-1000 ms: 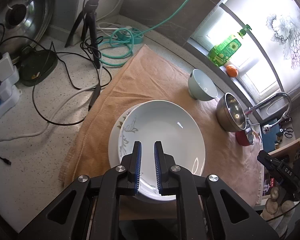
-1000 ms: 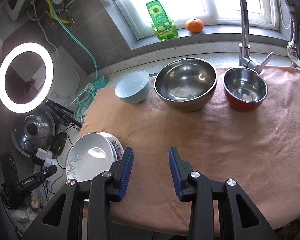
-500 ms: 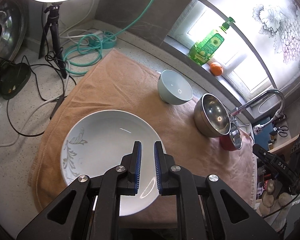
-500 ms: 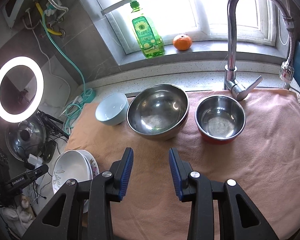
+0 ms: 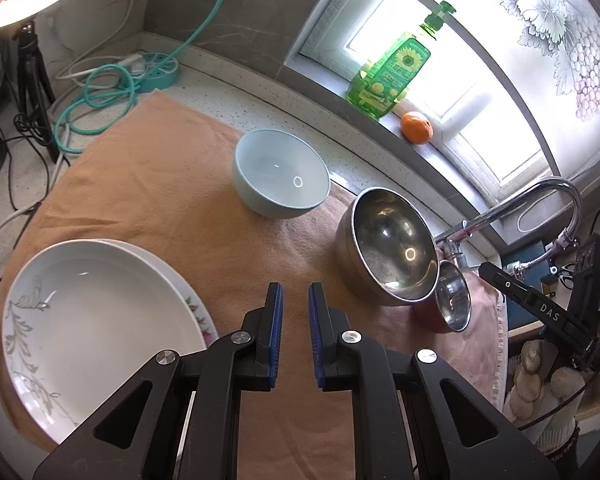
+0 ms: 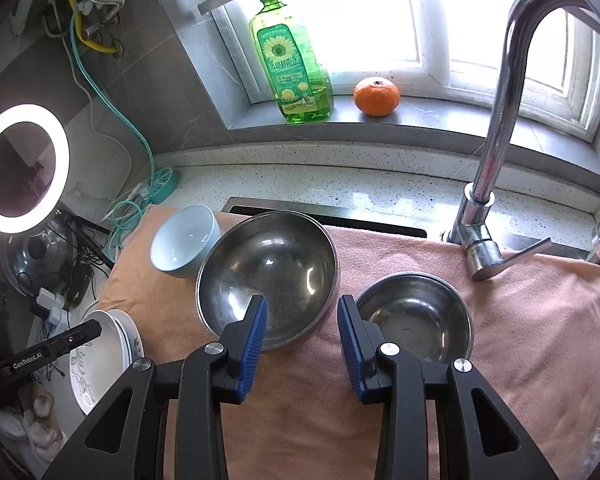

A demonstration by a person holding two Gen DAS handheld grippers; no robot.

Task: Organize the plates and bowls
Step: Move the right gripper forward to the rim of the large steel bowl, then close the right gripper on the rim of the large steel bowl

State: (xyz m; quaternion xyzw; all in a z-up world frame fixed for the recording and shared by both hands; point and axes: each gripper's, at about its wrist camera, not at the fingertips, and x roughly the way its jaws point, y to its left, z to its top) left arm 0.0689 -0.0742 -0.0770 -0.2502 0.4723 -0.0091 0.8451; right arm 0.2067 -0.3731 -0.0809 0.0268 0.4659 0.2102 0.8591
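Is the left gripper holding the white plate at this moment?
No: the left gripper hangs over bare towel, nothing between its narrowly parted fingers, and the white plate lies beside it.

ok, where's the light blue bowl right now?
The light blue bowl sits upright at the towel's back-left corner, just left of the large steel bowl; in the left wrist view it's ahead, beyond the stacked plates.

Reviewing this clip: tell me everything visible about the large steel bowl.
The large steel bowl looks like polished metal, round and deep, its inside shiny with reflections and apparently empty. It stands upright on the peach towel, between the pale blue bowl and the smaller steel bowl. It sits very close to both; contact is unclear. The right hand-held gripper hovers open above its near rim without gripping it.
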